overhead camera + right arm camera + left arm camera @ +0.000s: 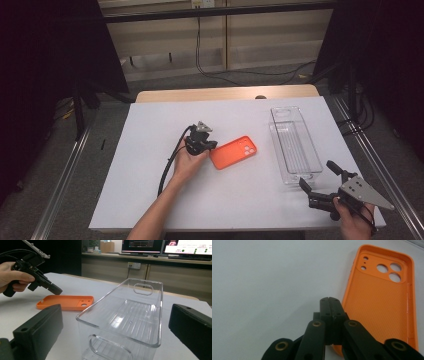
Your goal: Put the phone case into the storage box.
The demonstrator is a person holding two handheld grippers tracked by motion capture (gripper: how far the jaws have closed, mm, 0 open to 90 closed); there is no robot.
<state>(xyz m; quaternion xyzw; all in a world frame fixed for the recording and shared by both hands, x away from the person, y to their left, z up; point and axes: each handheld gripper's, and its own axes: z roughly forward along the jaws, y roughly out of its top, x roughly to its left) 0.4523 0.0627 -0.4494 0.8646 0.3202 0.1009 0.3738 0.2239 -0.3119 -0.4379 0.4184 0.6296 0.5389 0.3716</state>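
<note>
The counter (150, 165) is seen from above and behind in the high view. The orange phone case (382, 302) is viewed closely along the left tongs (329, 301). It is shared by the low right gripper view, where the clear bin (125, 315) lies close.

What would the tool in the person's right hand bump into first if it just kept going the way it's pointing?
Most likely the clear plastic bin. The right tool stands open, aimed at the bin's near end, which sits between its two jaws in the right gripper view. Nothing lies between them, though the gap is hard to judge.
</note>
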